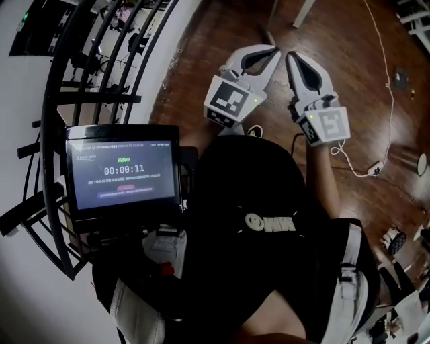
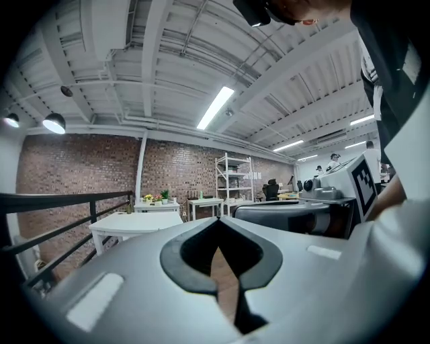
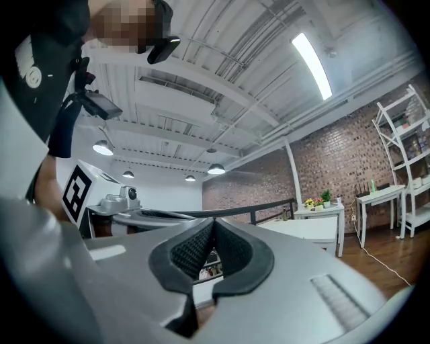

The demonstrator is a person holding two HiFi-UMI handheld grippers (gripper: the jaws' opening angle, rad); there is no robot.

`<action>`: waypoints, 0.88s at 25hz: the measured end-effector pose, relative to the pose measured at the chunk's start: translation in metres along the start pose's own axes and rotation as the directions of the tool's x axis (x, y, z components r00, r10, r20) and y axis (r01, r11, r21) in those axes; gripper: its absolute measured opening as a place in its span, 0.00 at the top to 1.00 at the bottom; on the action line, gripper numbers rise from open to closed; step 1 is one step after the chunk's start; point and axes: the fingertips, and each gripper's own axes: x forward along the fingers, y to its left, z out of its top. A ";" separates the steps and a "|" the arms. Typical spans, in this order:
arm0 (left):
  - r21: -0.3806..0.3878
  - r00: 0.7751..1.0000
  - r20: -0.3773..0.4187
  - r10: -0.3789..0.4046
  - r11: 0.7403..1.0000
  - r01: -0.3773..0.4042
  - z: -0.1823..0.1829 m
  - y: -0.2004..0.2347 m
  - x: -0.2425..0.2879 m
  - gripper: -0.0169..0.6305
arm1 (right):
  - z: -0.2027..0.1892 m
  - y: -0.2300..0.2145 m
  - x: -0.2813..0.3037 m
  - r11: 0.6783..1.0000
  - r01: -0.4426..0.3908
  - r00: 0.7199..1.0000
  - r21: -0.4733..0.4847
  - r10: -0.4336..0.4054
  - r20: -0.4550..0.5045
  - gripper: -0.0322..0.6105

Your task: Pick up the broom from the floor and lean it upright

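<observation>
No broom shows in any view. In the head view both grippers are held out side by side over the wooden floor (image 1: 201,60), pointing level. My left gripper (image 1: 274,48) is shut with nothing between its jaws; its own view shows the tips (image 2: 218,223) met in front of a white table and a brick wall. My right gripper (image 1: 290,56) is also shut and empty, its ribbed pads closed together (image 3: 213,223). Each gripper sees the other beside it: the right gripper's marker cube (image 2: 363,181) and the left gripper's marker cube (image 3: 79,189).
A black curved railing (image 1: 80,87) runs along the left. A screen with a timer (image 1: 124,171) hangs in front of the person's chest. A white cable (image 1: 388,87) trails over the floor at right, ending at a plug strip (image 1: 373,168). White table legs (image 1: 299,12) stand ahead.
</observation>
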 end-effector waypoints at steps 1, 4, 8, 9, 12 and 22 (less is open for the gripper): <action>0.005 1.000 -0.006 0.000 1.000 0.000 0.000 0.001 0.003 0.95 | 0.000 -0.004 0.001 1.000 0.007 1.000 -0.006 -0.007 -0.005 0.95; 0.033 0.999 -0.049 0.023 0.999 -0.021 -0.006 0.019 0.013 0.95 | -0.011 -0.020 0.019 0.999 0.021 0.999 -0.037 -0.022 -0.036 0.95; 0.023 0.994 -0.095 0.056 0.998 -0.054 -0.008 0.052 0.036 0.95 | -0.013 -0.047 0.057 0.999 0.040 0.996 -0.025 -0.042 -0.080 0.95; 0.023 0.993 -0.097 0.069 0.997 -0.067 -0.004 0.061 0.040 0.95 | -0.011 -0.051 0.064 0.999 0.041 0.996 -0.025 -0.043 -0.077 0.95; 0.040 0.992 -0.078 0.103 0.994 -0.100 0.010 0.078 0.054 0.95 | 0.000 -0.062 0.075 0.998 0.044 0.997 -0.038 -0.046 -0.065 0.95; 0.040 0.992 -0.072 0.101 0.994 -0.098 0.015 0.079 0.066 0.95 | 0.007 -0.068 0.083 0.998 0.043 0.998 -0.053 -0.046 -0.050 0.95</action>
